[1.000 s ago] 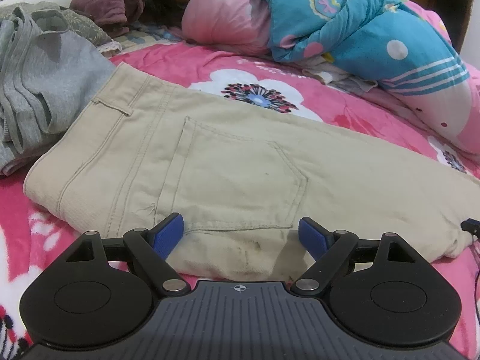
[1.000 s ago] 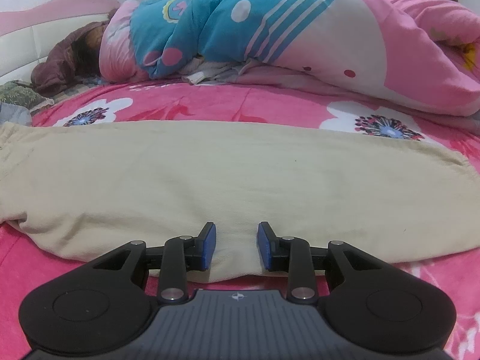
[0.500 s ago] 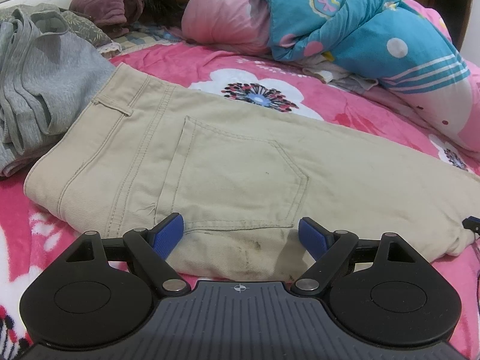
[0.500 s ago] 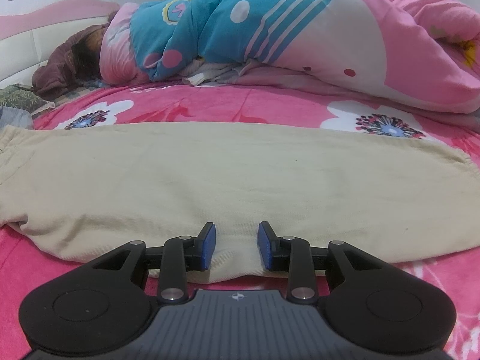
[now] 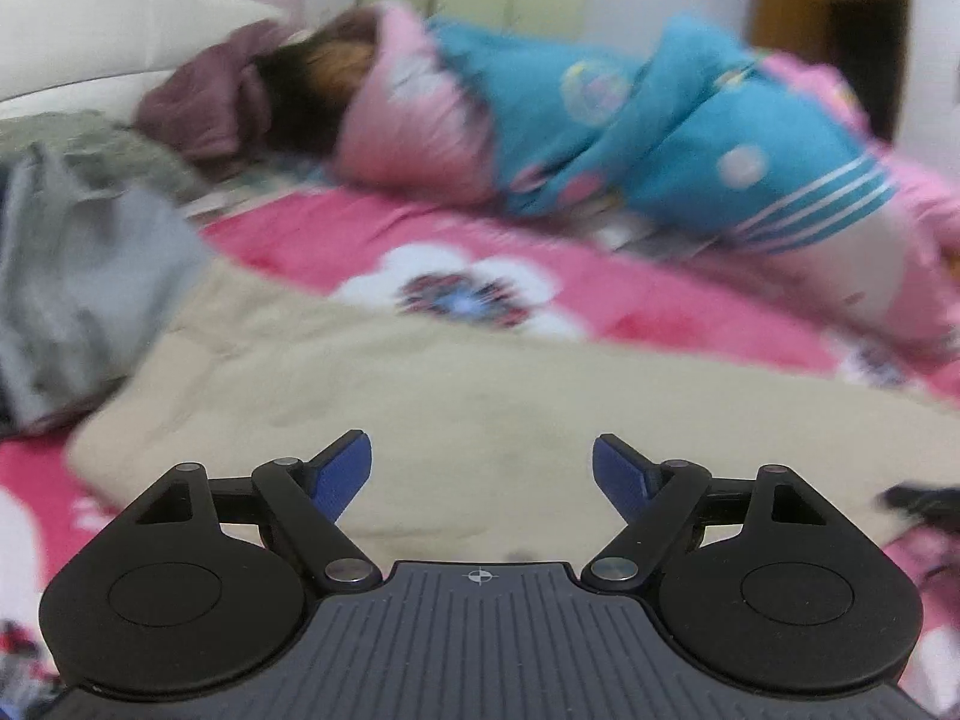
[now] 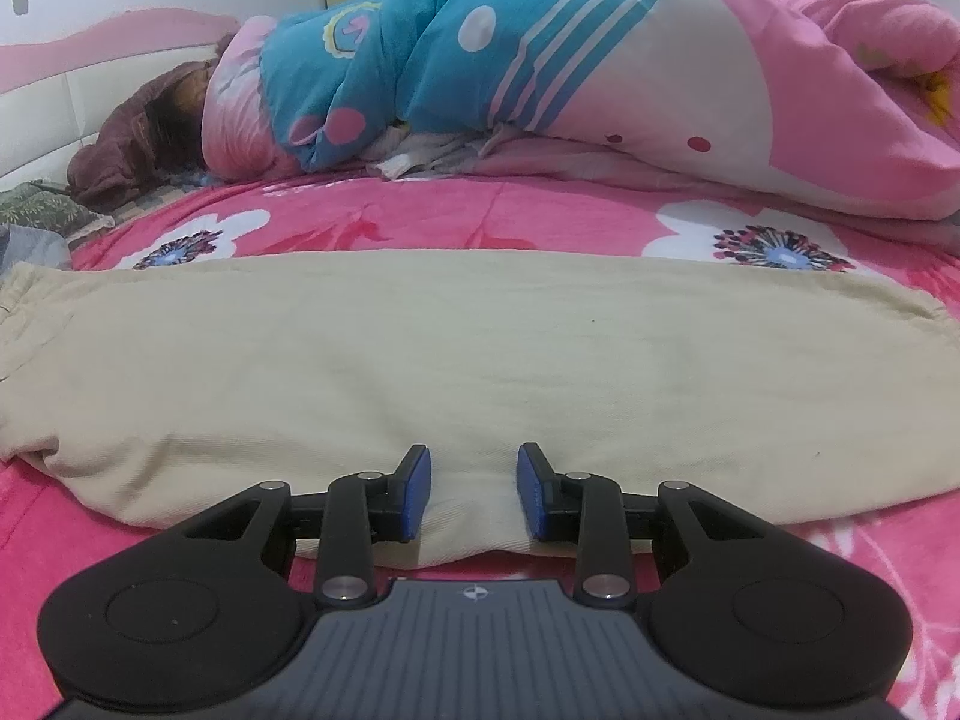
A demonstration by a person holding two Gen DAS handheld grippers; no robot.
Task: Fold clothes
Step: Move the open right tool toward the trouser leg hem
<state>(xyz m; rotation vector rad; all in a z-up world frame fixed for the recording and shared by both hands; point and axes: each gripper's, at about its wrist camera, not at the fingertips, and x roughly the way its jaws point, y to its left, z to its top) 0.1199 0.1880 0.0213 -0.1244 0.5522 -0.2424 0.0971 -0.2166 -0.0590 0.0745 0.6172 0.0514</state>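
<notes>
Beige trousers (image 6: 456, 354) lie flat and lengthwise across a bed (image 6: 384, 216) covered by a pink floral blanket; in the right wrist view the garment spans nearly the full width, its near edge bulging toward the camera. Right tongs (image 6: 473, 492), jaws partly apart, stand over that near edge with a ridge of the beige cloth between the blue pads (image 6: 417, 495); whether the pads press the fabric cannot be told. In the left wrist view, which is motion-blurred, the same trousers (image 5: 480, 396) fill the middle ground. Left tongs (image 5: 482, 474) stand wide, the jaws closing slightly, above the cloth with nothing held between the blue pads (image 5: 342, 474). Left of the trousers a heap of grey clothing (image 5: 78, 300) touches or overlaps their end. A small dark object (image 5: 924, 498) shows at the right edge, too blurred to identify. Beyond the trousers, along the far side of the bed, a person (image 6: 174, 126) lies under a pink and blue quilt (image 6: 540, 60), beside a brown garment (image 6: 114, 162). A white padded headboard (image 5: 120, 30) stands behind
</notes>
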